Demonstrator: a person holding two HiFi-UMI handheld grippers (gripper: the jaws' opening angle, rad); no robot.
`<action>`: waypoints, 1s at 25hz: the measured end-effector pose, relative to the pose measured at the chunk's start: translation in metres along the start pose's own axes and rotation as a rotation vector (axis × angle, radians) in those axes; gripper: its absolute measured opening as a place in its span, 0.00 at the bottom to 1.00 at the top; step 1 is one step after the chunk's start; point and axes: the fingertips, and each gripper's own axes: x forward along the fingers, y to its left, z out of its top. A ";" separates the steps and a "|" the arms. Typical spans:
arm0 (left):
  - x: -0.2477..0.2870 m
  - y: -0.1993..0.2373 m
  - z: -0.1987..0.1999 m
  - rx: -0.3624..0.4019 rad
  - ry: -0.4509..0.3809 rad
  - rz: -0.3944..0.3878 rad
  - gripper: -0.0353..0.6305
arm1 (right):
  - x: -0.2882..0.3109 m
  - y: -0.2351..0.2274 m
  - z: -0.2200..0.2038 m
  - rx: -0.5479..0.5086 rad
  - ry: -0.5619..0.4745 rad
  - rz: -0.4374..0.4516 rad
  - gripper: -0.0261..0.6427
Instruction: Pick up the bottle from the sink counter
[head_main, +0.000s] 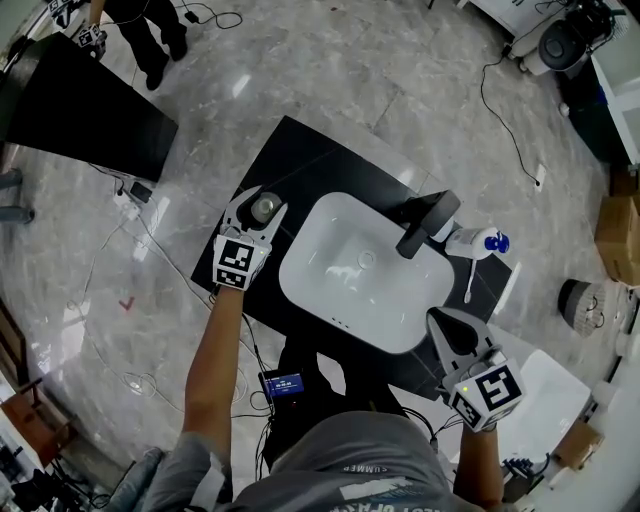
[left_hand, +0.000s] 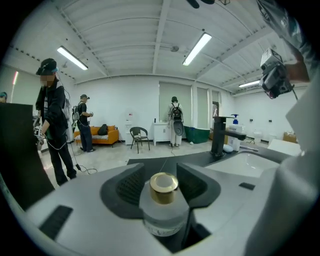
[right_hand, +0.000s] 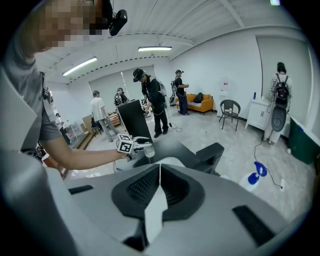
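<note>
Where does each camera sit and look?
Head view: on the head, looking steeply down at the sink; left forearm, left gripper and right gripper show.
Left gripper view: on that gripper, looking past the bottle between its jaws toward the faucet; jaws and part of the person show.
Right gripper view: on that gripper, looking over its closed jaws across the sink at the left forearm.
Shared: head and right gripper views both show the left gripper around the bottle.
</note>
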 end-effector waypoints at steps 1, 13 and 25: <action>-0.001 0.002 0.001 0.006 -0.010 0.017 0.32 | 0.001 0.000 -0.001 0.002 0.001 0.001 0.05; -0.001 0.000 0.001 0.113 -0.003 0.105 0.26 | 0.008 0.005 0.000 0.000 0.009 0.010 0.05; -0.015 -0.011 0.018 0.092 0.033 0.067 0.25 | 0.010 0.014 0.007 -0.021 -0.013 0.032 0.05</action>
